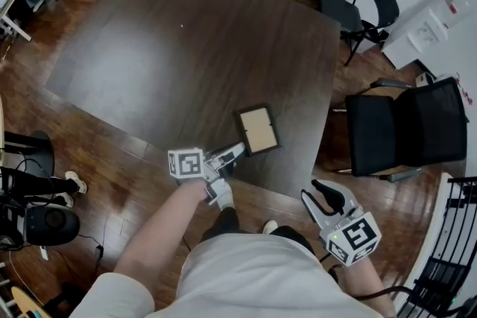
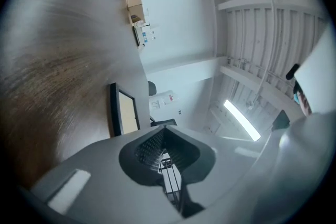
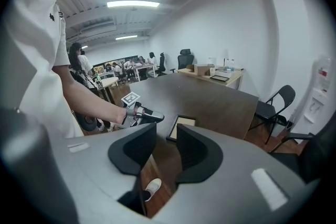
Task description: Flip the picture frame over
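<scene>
Left gripper (image 1: 237, 153): in my left gripper view (image 2: 164, 136) the jaws are pressed together, with nothing between them.
Right gripper (image 1: 325, 194): in my right gripper view (image 3: 163, 148) the jaws are spread. The gap holds only the table edge, floor and a white shoe (image 3: 153, 186) beyond it.
Picture frame (image 1: 258, 129): lies flat on the dark table (image 1: 186, 48), pale tan panel up, just ahead of my left jaw tips.
Head view only: both grippers at once. The left tips sit at the frame's near corner, and the right gripper hangs off the table edge, well short of the frame.
Left gripper view only: the frame (image 2: 123, 110) appears up and left of the closed tips. I cannot tell whether they touch.
Right gripper view only: the frame (image 3: 181, 126) lies beyond the open jaws, with the left gripper (image 3: 156, 117) just beside its edge.
</scene>
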`<state>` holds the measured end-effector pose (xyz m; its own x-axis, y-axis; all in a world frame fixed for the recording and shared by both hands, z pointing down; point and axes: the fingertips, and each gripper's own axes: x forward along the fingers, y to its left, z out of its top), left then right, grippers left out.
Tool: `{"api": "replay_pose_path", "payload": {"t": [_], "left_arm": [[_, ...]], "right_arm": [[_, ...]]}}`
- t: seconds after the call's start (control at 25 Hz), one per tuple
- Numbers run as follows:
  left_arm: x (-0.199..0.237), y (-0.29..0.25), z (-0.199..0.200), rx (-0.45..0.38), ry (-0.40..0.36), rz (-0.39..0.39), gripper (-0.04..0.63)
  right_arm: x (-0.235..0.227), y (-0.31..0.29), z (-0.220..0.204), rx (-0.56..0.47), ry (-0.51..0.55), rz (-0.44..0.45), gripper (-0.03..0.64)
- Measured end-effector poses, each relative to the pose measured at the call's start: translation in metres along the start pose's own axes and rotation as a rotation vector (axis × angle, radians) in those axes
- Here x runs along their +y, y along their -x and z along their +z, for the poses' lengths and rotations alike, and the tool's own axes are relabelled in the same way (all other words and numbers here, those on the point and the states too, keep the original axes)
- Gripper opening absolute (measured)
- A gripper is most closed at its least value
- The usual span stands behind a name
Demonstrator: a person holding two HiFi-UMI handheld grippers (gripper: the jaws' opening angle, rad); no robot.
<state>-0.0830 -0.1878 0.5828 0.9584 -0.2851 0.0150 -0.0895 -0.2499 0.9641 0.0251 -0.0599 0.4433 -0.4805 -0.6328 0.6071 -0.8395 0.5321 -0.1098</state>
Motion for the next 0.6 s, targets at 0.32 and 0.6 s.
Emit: {"api": "replay_pose_path", "payload": {"t": [0.32,0.6], "left_arm": [[-0.079,0.039,-0.045,-0.005,-0.26,0.076,0.0],[-0.15,0.053,-0.123,-0.052,-0.412,0.129,0.0]], "right_arm": [[0.003,0.048,-0.023,-0.086,0.057,0.029,0.124],[0.004,0.109,-0.065,-0.151,0.065,0.053,0.123]]}}
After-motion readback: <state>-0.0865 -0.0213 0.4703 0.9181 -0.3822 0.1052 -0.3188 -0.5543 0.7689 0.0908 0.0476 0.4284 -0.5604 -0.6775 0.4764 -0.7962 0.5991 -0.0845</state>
